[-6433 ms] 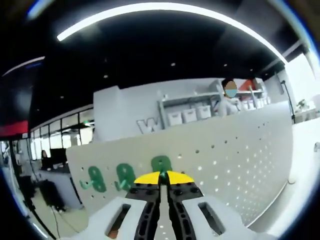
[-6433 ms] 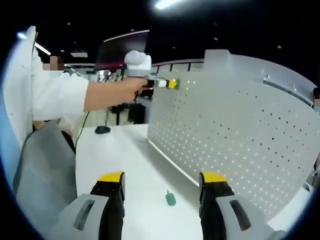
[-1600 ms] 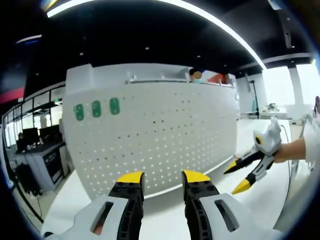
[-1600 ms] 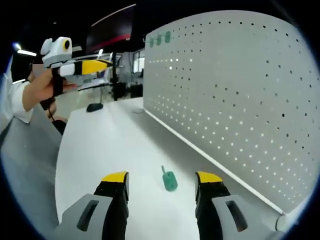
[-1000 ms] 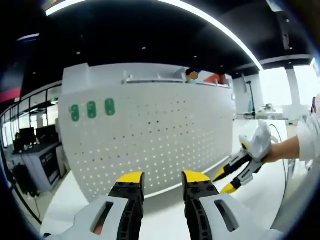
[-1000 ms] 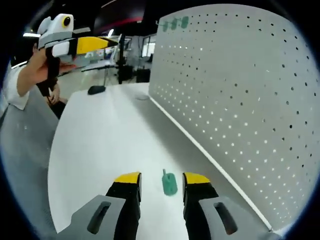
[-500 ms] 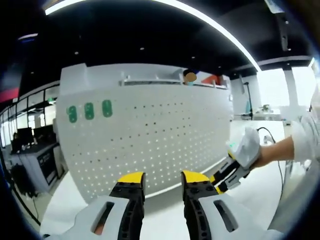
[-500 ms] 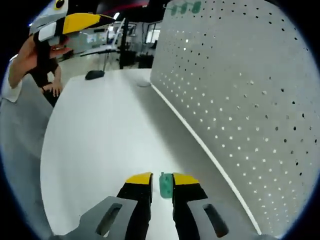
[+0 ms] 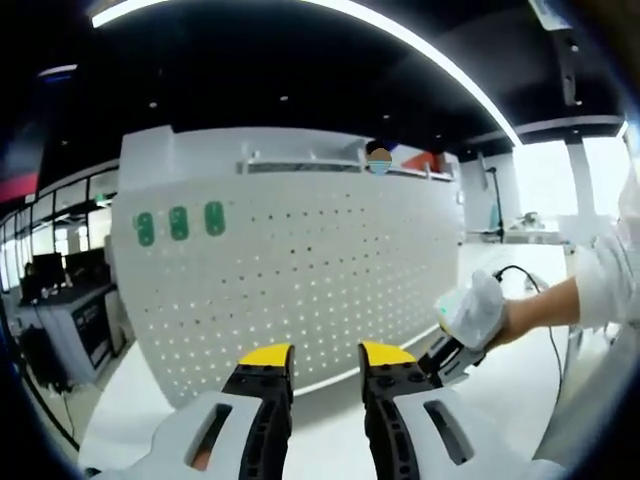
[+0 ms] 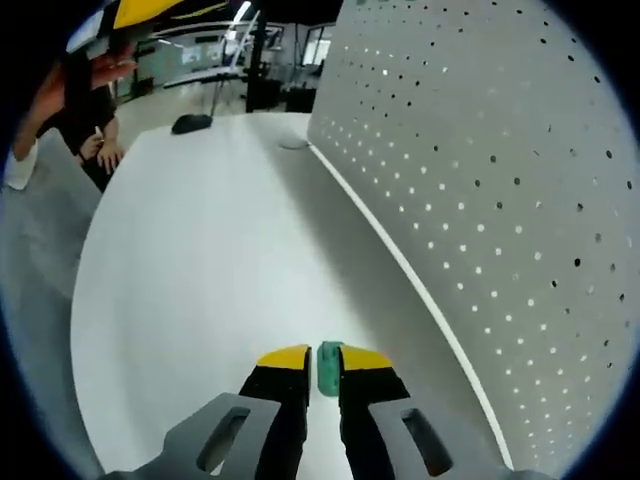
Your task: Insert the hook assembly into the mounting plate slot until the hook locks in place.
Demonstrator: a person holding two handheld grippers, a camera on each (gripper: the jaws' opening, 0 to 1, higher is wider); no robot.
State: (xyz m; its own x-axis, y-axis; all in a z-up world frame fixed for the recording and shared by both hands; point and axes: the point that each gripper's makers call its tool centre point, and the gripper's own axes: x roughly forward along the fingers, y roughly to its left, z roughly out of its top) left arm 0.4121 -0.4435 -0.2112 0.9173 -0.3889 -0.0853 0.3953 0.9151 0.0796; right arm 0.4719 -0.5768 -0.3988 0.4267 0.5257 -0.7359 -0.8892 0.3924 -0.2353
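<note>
A small green hook (image 10: 327,372) lies on the white table (image 10: 200,260), close to the foot of the upright white pegboard (image 10: 500,150). My right gripper (image 10: 325,357) is shut on the hook, one yellow tip on either side of it. In the left gripper view, three green hooks (image 9: 179,222) hang in a row at the upper left of the pegboard (image 9: 320,270). My left gripper (image 9: 327,355) is held open in the air, facing the board, with nothing between its jaws. The right gripper (image 9: 458,340) reaches down to the table at the right, in a person's hand.
A dark mouse-like object (image 10: 190,123) lies at the table's far end. A person's hand (image 10: 92,70) holds the left gripper's yellow jaw tip (image 10: 150,12) at the upper left. Office desks and shelving stand behind the board.
My right gripper has dropped onto the green hook on the table and shut on it. My left gripper, earlier shut at the board's top row, now hangs open further back.
</note>
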